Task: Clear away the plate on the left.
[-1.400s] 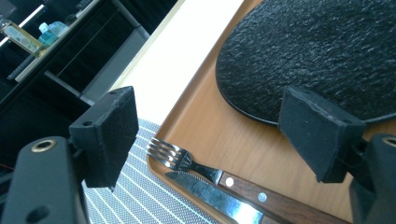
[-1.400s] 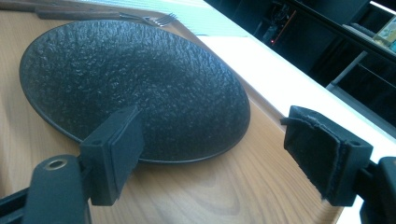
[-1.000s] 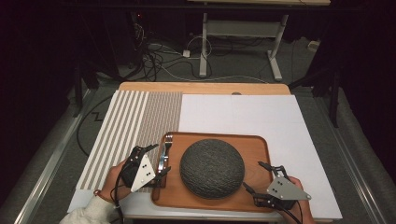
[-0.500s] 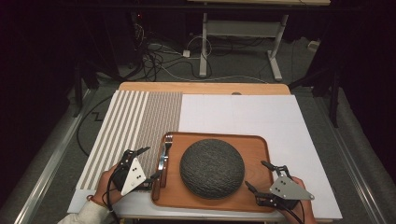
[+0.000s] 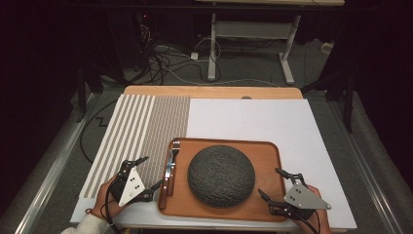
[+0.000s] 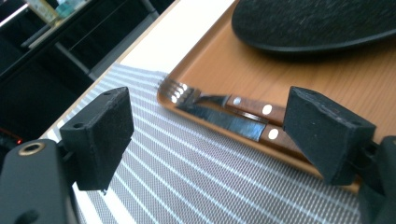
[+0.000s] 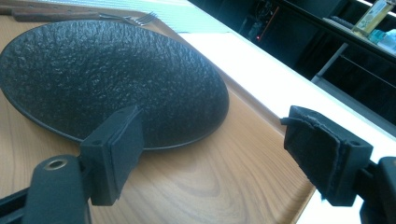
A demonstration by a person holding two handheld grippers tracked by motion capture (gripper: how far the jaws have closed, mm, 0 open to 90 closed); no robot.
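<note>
A wooden tray (image 5: pixel 272 161) lies at the table's front edge with a dark textured plate (image 5: pixel 221 175) in its middle. A fork (image 5: pixel 175 148) and a knife (image 5: pixel 168 175) with brown riveted handles lie along the tray's left side. My left gripper (image 5: pixel 146 171) stands open over the striped placemat (image 5: pixel 146 126), just left of the tray, its jaws wide and empty. The left gripper view has the fork (image 6: pixel 187 91) and knife (image 6: pixel 233 123) ahead between the jaws. My right gripper (image 5: pixel 273 183) is open at the tray's front right corner, facing the plate (image 7: pixel 107 74).
A white sheet (image 5: pixel 253 122) covers the right and middle of the table, with a wooden strip (image 5: pixel 214 91) along the far edge. Cables and a metal stand's legs (image 5: pixel 212 48) lie on the floor beyond the table.
My left gripper has drawn back left and toward the front, off the tray's edge onto the placemat. The right gripper has shifted only slightly.
</note>
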